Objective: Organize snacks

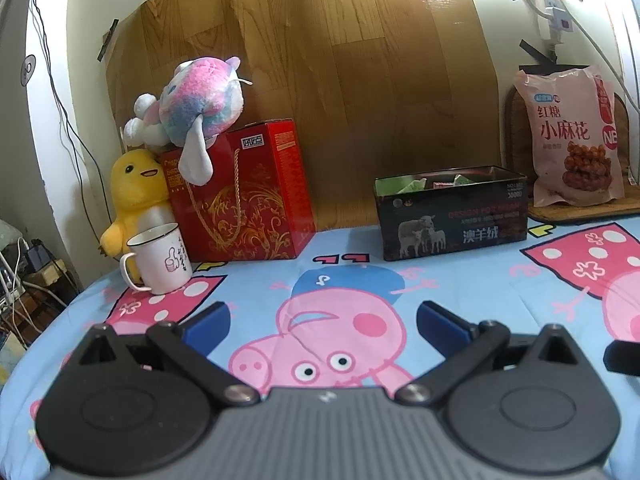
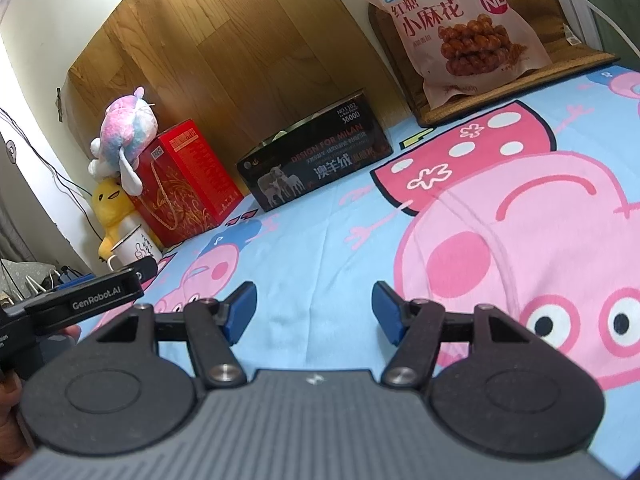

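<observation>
Between black tin (image 1: 452,216) and grippers, bare cloth (image 1: 280,280) (both empty).

Left gripper (image 1: 323,322) hovering low, tilted slightly downward, blue pads wide apart, nothing between. Right gripper (image 2: 314,312) likewise tilted down, jaws spread, empty. Left gripper body visible at the right view's left edge, gripped by a hand (image 2: 10,400).

Ahead of my left gripper (image 1: 323,322) and right gripper (image 2: 314,312), both with jaws apart and empty, the cartoon tablecloth (image 1: 360,280) lies bare up to the back row. That row blocks the wall: white mug (image 1: 160,258), red gift box (image 1: 248,192), black tin (image 1: 452,212), pink snack bag (image 1: 576,136) on its mat. A bare gap runs between red gift box and black tin.
</observation>
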A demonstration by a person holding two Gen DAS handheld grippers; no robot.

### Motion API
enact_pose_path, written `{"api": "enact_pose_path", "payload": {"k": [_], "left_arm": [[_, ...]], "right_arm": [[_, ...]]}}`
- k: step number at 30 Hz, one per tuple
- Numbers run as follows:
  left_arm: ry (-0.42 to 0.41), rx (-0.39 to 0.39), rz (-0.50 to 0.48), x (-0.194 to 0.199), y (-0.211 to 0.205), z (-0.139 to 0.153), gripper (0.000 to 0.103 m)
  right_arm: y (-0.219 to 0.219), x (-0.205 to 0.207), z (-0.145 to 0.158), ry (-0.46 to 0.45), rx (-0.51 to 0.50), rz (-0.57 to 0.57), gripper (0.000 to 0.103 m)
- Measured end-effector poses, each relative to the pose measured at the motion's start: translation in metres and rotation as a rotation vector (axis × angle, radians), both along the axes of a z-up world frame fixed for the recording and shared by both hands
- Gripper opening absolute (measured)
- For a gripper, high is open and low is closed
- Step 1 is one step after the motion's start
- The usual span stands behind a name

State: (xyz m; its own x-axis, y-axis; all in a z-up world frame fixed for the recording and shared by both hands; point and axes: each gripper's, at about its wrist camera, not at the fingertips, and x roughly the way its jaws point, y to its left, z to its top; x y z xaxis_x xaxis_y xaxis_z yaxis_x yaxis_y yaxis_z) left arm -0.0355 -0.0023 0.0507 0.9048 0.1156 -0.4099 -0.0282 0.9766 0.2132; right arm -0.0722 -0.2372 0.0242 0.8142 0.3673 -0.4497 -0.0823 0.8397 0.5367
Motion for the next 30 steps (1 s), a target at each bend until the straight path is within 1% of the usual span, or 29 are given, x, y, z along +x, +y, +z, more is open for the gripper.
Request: {"api": "enact_pose_path", "payload": {"k": [9,30], "left_arm": [[0.007,-0.022,-0.011,-0.0014,0.0011,-0.0003,0.103],[0.024,-0.022,-0.017,-0.0026,0.0009,-0.0009,0.103]], "right_arm": [[0.0001,0.0008,-0.0015,0.003,0.002,0.0,0.066],[-0.0006,-0.0004,-0.0012,-0.004,0.001,0.0,0.066]]}}
